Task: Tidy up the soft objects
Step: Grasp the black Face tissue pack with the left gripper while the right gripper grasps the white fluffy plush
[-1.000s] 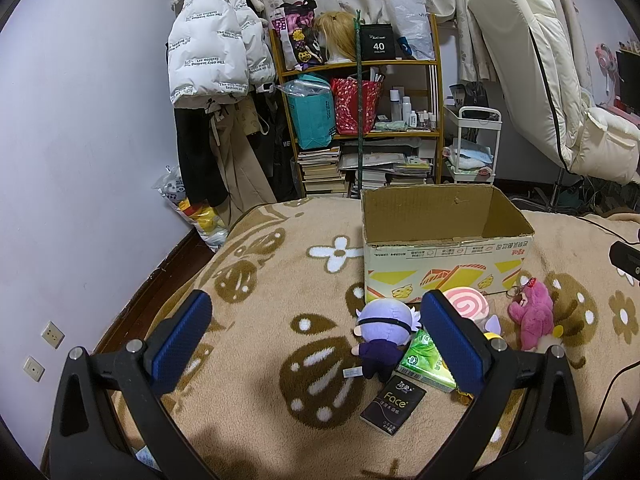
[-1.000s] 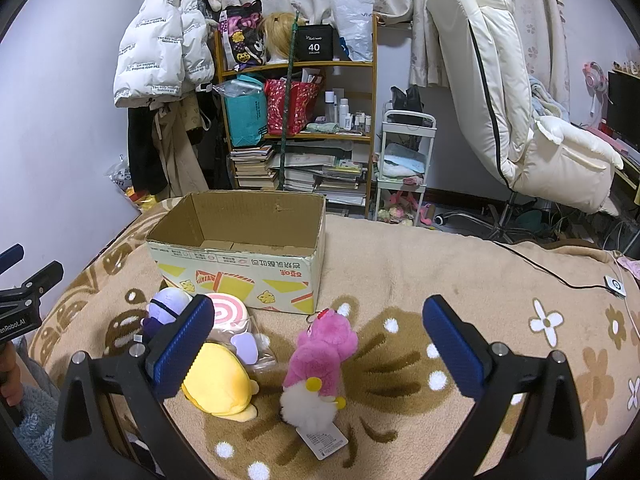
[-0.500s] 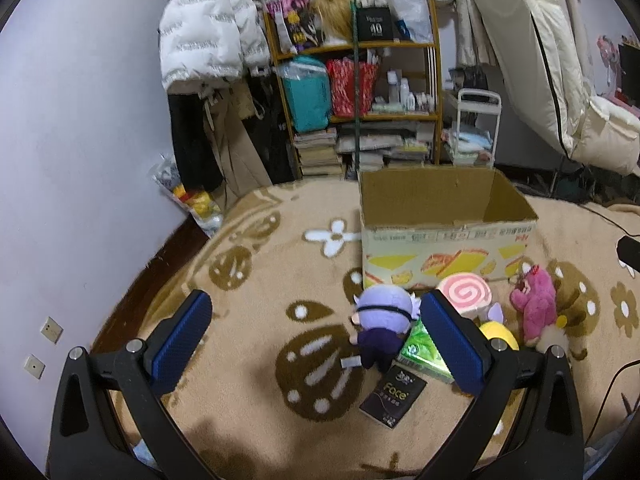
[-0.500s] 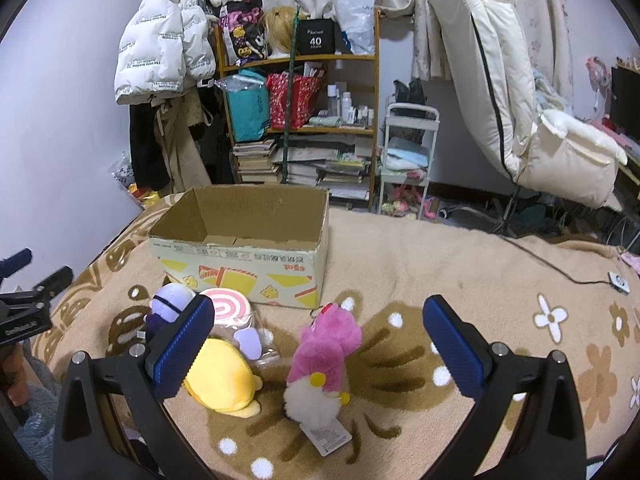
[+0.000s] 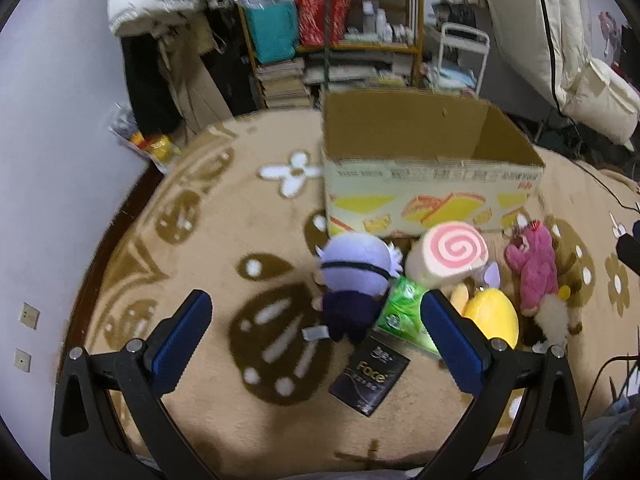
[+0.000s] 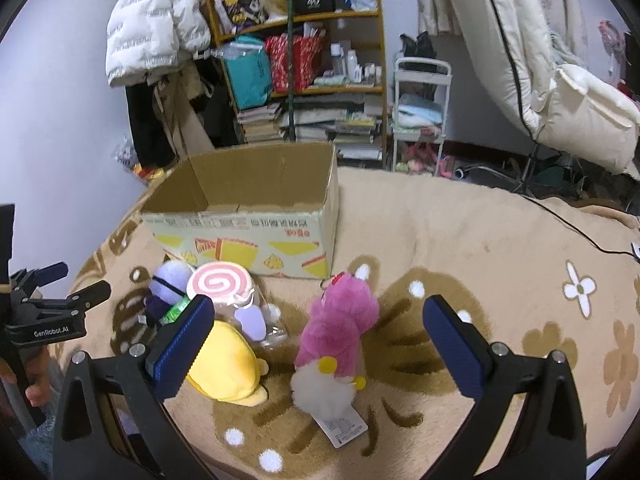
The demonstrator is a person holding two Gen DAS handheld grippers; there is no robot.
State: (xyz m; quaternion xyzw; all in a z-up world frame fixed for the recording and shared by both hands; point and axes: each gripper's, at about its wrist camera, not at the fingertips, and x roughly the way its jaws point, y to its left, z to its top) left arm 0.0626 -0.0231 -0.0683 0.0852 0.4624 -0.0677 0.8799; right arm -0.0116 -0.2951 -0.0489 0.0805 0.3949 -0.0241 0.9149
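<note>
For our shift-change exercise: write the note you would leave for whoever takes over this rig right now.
Left claw: open, empty, above the purple-headed doll.
Right claw: open, empty, over the pink plush.
Swirl-roll cushion and yellow plush lie on the blanket in front of the cardboard box.
Done: nothing boxed that shows.
Left: grasp each soft toy, drop it in the box.

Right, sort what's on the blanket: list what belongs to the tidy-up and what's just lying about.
Job:
- purple-haired doll
- swirl roll plush
- yellow plush
- pink bear
- cardboard box

Lying about:
- green tissue pack
- black Face packet
- bookshelf
- white jacket
</note>
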